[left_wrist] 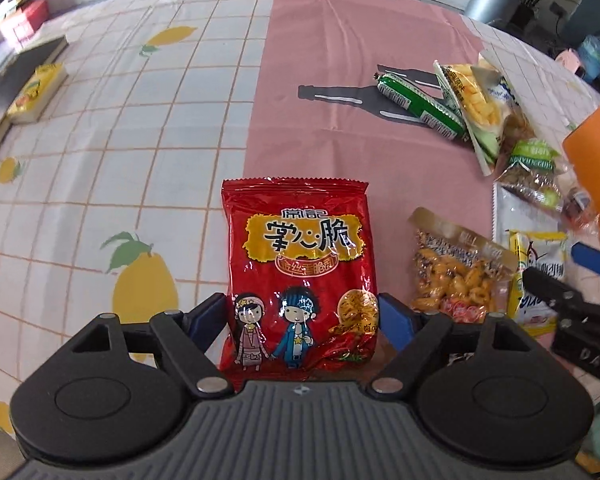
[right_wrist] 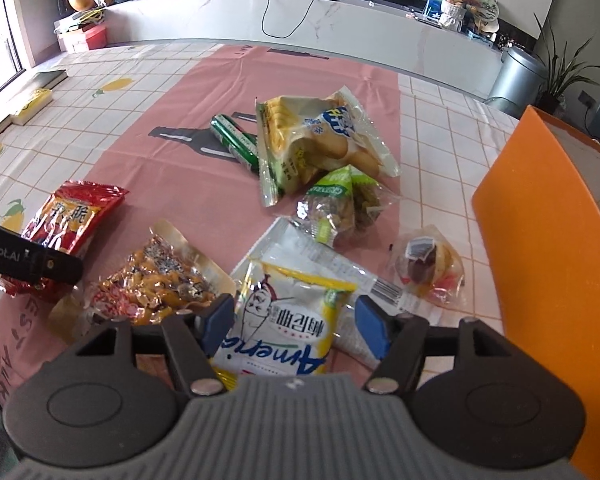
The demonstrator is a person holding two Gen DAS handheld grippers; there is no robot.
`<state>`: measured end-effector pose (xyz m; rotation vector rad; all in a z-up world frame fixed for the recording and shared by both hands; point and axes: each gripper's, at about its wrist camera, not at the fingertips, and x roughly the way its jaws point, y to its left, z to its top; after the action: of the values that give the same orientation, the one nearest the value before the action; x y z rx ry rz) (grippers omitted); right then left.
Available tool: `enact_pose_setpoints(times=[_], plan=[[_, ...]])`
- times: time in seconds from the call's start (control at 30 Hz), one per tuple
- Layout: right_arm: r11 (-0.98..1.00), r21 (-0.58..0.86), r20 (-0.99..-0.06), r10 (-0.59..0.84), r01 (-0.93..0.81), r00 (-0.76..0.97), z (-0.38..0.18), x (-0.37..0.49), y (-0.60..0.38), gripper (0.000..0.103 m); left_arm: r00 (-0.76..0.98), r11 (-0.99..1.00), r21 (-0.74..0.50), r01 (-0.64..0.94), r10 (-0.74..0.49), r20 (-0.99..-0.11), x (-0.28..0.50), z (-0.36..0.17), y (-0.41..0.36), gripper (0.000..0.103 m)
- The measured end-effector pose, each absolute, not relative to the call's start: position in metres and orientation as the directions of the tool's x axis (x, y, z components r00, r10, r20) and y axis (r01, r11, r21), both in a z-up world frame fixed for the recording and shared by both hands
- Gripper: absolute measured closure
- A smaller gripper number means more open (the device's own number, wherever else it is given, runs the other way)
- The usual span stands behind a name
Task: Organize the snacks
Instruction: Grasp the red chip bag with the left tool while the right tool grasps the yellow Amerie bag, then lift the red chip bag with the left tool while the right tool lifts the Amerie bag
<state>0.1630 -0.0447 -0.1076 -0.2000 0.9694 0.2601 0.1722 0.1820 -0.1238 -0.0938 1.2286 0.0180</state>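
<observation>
A red packet [left_wrist: 300,276] is framed low in the centre between the left tool [left_wrist: 302,316], spread wide for a grip. A yellow-white packet [right_wrist: 288,320] is likewise straddled by the wide right tool [right_wrist: 296,320]. An orange box [right_wrist: 548,264] waits at right on the desk [right_wrist: 160,152].
</observation>
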Motion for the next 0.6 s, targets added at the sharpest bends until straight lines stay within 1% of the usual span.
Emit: enact_pose_setpoints(times=[0.03, 0.1, 0.13, 0.2, 0.37, 0.47, 0.6], plan=[[0.953, -0.043, -0.832, 0.131, -0.299, 0.538, -0.106, 0.162, -0.046, 0.038, 0.345, 0.996, -0.064, -0.065, -0.037, -0.938, 0.171, -0.123, 0.182, 0.006], [0.96, -0.018, -0.83, 0.141, -0.278, 0.539, -0.104, 0.161, -0.05, 0.029, 0.37, 0.994, -0.093, -0.065, -0.063, -0.927, 0.168, -0.121, 0.184, 0.006], [0.964, -0.005, -0.828, 0.145, -0.265, 0.542, -0.103, 0.16, -0.051, 0.029, 0.383, 0.991, -0.114, -0.071, -0.078, -0.921, 0.166, -0.119, 0.186, 0.006], [0.971, 0.028, -0.822, 0.157, -0.236, 0.548, -0.1, 0.157, -0.054, 0.028, 0.408, 0.985, -0.149, -0.088, -0.101, -0.907, 0.162, -0.117, 0.189, 0.006], [0.982, 0.092, -0.817, 0.168, -0.164, 0.552, -0.101, 0.153, -0.061, 0.028, 0.458, 0.967, -0.202, -0.154, -0.111, -0.882, 0.155, -0.115, 0.195, 0.006], [0.983, 0.115, -0.815, 0.175, -0.142, 0.552, -0.103, 0.151, -0.063, 0.028, 0.473, 0.961, -0.209, -0.181, -0.101, -0.875, 0.154, -0.116, 0.194, 0.006], [0.984, 0.145, -0.82, 0.178, -0.104, 0.544, -0.105, 0.152, -0.067, 0.028, 0.456, 0.954, -0.191, -0.23, -0.068, -0.887, 0.158, -0.115, 0.192, 0.006]])
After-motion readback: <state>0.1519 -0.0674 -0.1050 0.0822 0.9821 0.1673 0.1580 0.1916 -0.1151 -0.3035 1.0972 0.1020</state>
